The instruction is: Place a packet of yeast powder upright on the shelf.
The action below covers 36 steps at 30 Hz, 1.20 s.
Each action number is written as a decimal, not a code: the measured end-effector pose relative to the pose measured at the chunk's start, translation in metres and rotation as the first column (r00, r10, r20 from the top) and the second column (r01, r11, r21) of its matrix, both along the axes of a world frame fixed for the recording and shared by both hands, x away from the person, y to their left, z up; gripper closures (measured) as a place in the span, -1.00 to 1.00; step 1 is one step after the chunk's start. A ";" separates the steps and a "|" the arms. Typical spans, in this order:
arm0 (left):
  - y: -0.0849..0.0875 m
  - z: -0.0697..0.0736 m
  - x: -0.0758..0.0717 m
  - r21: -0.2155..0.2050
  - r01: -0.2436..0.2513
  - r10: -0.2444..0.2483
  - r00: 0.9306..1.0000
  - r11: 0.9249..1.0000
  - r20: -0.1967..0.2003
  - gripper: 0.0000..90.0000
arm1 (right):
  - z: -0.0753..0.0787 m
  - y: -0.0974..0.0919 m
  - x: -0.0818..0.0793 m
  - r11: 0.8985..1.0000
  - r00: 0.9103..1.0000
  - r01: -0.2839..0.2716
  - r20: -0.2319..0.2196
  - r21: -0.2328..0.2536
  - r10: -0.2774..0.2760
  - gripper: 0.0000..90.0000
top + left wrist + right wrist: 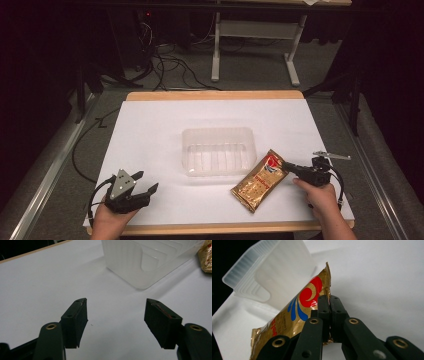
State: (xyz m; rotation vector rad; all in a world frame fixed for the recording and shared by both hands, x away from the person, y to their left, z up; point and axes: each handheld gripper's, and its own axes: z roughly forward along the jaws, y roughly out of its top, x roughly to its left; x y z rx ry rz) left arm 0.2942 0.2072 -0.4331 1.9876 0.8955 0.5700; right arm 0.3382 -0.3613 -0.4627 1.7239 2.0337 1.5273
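- The right gripper (329, 315) is clamped on the edge of the gold packet (260, 180), lower right of the high view, just beside the clear tub (218, 150).
- Lift gently so the thin edge does not slip.
- Carry it over the tub's rim before letting go.
- The left gripper (116, 322), lower left, has its jaws apart and holds nothing.

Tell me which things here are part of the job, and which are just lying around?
Part of the job:
gold snack packet, pinched at its edge by the right gripper
clear plastic tub, beside the packet

Just lying about:
cables on the floor
white table frame behind
left gripper, open, idle
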 end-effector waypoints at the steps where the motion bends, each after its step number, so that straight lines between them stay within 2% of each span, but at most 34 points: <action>1: 0.000 0.001 0.000 -0.001 0.003 -0.003 1.000 1.000 0.006 -0.20 | 0.001 -0.001 -0.001 1.000 1.000 0.001 0.010 -0.003 0.000 0.98; 6: -0.002 0.002 0.003 -0.016 0.011 -0.010 1.000 1.000 0.022 -0.21 | 0.011 -0.007 -0.015 1.000 0.997 0.026 0.075 -0.004 -0.025 0.98; 8: -0.004 0.003 0.004 -0.012 0.018 -0.017 1.000 1.000 0.026 -0.22 | 0.016 -0.010 -0.020 0.999 0.993 0.043 0.113 -0.006 -0.042 0.98; 14: -0.007 0.003 0.007 -0.014 0.031 -0.030 0.999 0.999 0.030 -0.22 | 0.031 -0.017 -0.035 0.995 0.977 0.094 0.190 0.018 -0.095 0.99; 19: -0.007 0.004 0.008 -0.020 0.036 -0.035 0.998 0.999 0.047 -0.22 | 0.044 -0.020 -0.044 0.992 0.958 0.124 0.257 0.033 -0.128 0.99; 26: -0.006 0.005 0.005 -0.033 0.045 -0.043 0.997 0.998 0.057 -0.23 | 0.062 -0.016 -0.051 0.991 0.928 0.131 0.348 0.033 -0.134 0.99; 29: -0.005 0.004 0.004 -0.033 0.043 -0.041 0.998 0.999 0.051 -0.24 | 0.070 -0.013 -0.052 0.990 0.913 0.141 0.387 -0.001 -0.129 1.00; 32: -0.004 0.004 0.002 -0.039 0.037 -0.035 0.998 0.999 0.054 -0.24 | 0.074 -0.008 -0.052 0.991 0.907 0.137 0.404 -0.010 -0.121 1.00; 36: -0.001 0.005 0.000 -0.039 0.031 -0.029 0.998 0.999 0.059 -0.24 | 0.081 -0.002 -0.051 0.988 0.888 0.150 0.443 -0.027 -0.123 1.00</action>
